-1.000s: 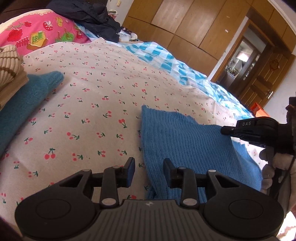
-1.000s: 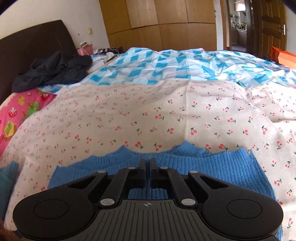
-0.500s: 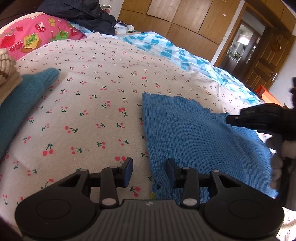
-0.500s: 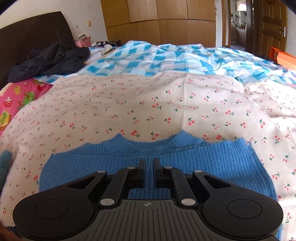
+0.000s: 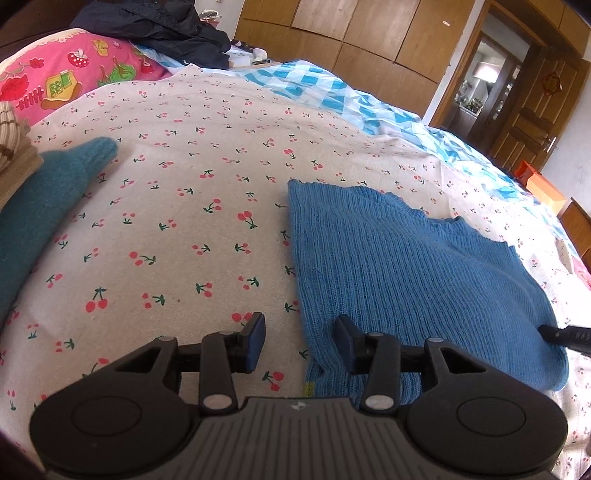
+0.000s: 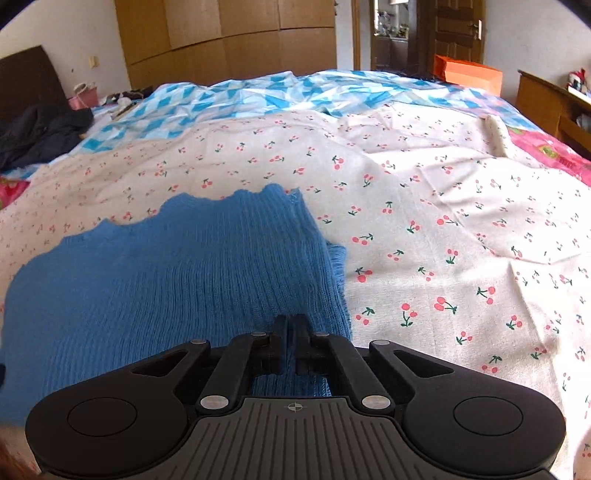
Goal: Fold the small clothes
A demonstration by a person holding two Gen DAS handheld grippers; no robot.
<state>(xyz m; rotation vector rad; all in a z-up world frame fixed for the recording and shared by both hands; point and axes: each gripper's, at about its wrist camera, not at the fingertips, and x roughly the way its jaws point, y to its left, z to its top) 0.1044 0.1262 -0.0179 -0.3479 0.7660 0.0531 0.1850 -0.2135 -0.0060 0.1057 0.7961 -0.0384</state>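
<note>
A blue knit sweater (image 5: 406,266) lies flat on the cherry-print sheet (image 5: 177,229); it also shows in the right wrist view (image 6: 166,280). My left gripper (image 5: 301,341) is open, straddling the sweater's near left edge, one finger over the sheet and one over the knit. My right gripper (image 6: 291,332) is shut at the sweater's near right corner; whether fabric is pinched between the pads cannot be told. Its tip shows at the right edge of the left wrist view (image 5: 565,336).
A teal knit garment (image 5: 44,206) and a beige striped one (image 5: 11,147) lie at the left. A pink pillow (image 5: 74,81), dark clothes (image 5: 155,26) and a blue checked quilt (image 6: 258,96) lie farther back. An orange bag (image 6: 469,75) and wooden wardrobes stand beyond the bed.
The right gripper moved from the sweater's middle to its near right corner, opened slightly, then closed. The left gripper stayed open at the left edge.
</note>
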